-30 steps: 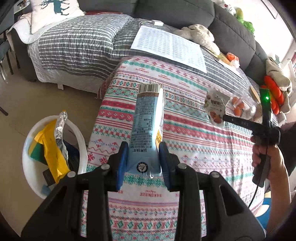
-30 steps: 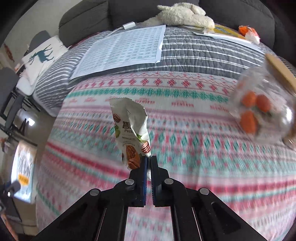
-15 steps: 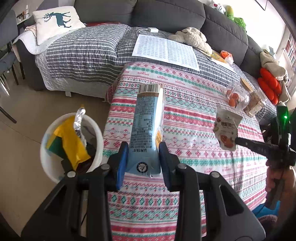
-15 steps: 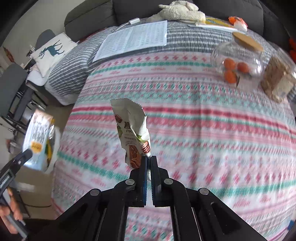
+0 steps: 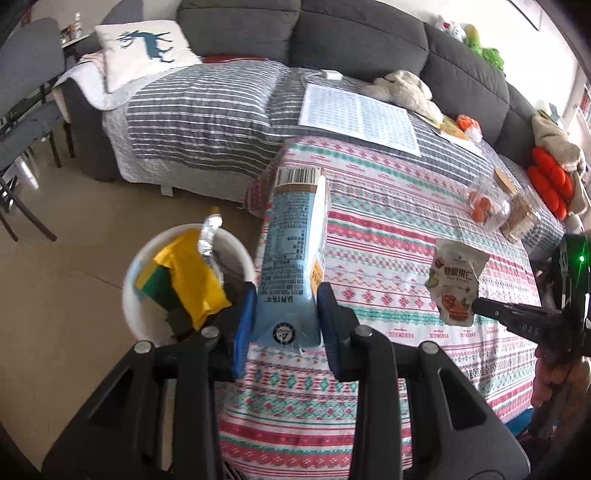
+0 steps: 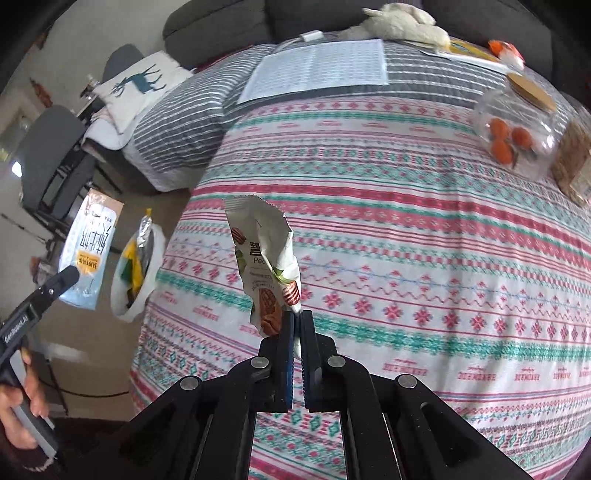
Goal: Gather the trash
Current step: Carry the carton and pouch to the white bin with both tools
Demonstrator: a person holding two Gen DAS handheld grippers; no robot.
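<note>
While the left hand-held gripper [image 5: 284,321] clamps the base of a pale blue carton [image 5: 293,254] between its blue pads, the carton stands upright over the near left edge of the tabletop [image 5: 388,236], which is covered in a red, green and white patterned cloth. Just left of it on the floor sits a white bin [image 5: 147,314] holding a yellow wrapper [image 5: 192,280] and a bit of foil. At the right of this view the right hand-held gripper [image 5: 476,306] pinches the lower corner of a white snack packet [image 5: 456,280] above the cloth. Far right on the tabletop stands a clear jar [image 5: 487,205] with orange fruit inside. Beyond lies a grey sofa [image 5: 369,33] under a striped blanket.

From the right wrist view, the right hand-held gripper [image 6: 295,325] is nearly closed, its pads gripping the bottom edge of the snack packet [image 6: 267,262], which rises crumpled above the cloth. Off to the left, beyond the tabletop's edge [image 6: 406,221], the left hand-held gripper [image 6: 68,277] holds the carton [image 6: 88,251] beside the bin [image 6: 136,273]. The jar [image 6: 517,129] sits far right.
</note>
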